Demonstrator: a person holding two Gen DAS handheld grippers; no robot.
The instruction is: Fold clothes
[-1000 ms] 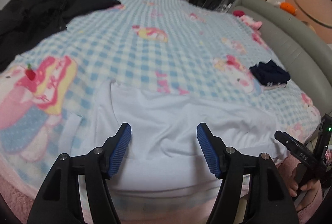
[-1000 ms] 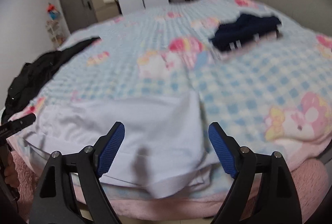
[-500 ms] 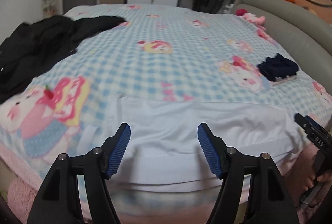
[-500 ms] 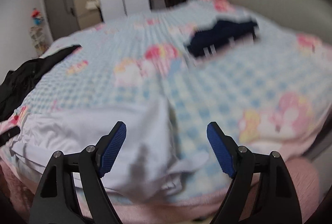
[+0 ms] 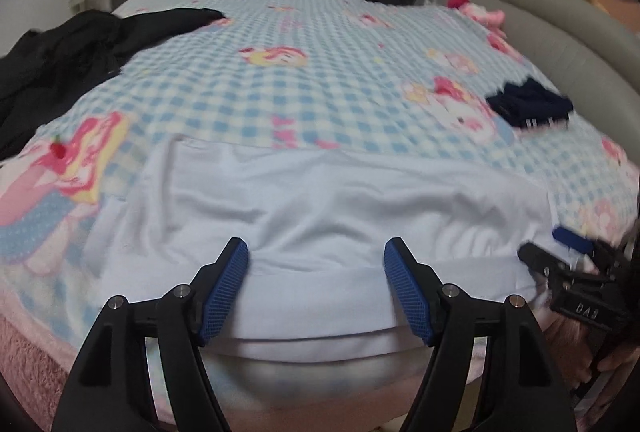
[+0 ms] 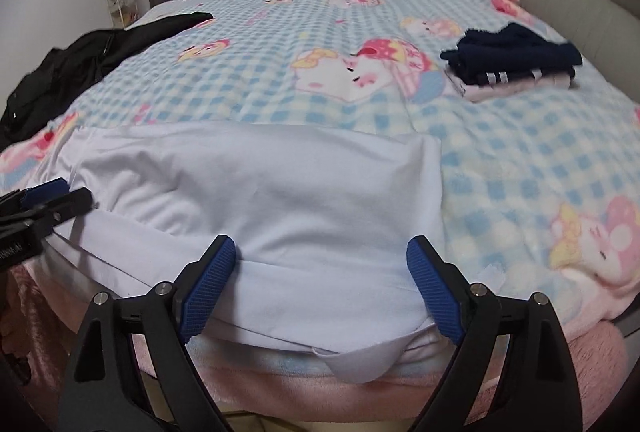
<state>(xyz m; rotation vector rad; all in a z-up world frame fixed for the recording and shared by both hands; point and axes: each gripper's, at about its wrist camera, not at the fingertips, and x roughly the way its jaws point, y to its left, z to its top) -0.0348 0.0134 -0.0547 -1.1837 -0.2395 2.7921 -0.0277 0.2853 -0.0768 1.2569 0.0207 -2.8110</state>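
Both tools [image 5: 316,252] [image 6: 321,250] nearer white garment [image 6: 260,191], apparently lengthwise along bed edge.

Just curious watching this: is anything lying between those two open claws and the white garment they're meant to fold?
Nothing visible. The white garment lies spread at the bed's near edge, directly ahead of the open right gripper and open left gripper. The folded navy stack and black clothes sit well away.

Smooth matt cloth is seen in the white garment [image 6: 256,199]; a fuzzy fleece blanket [image 6: 520,159] lies beneath; ribbed blue pads [image 5: 224,288] are set in black plastic.
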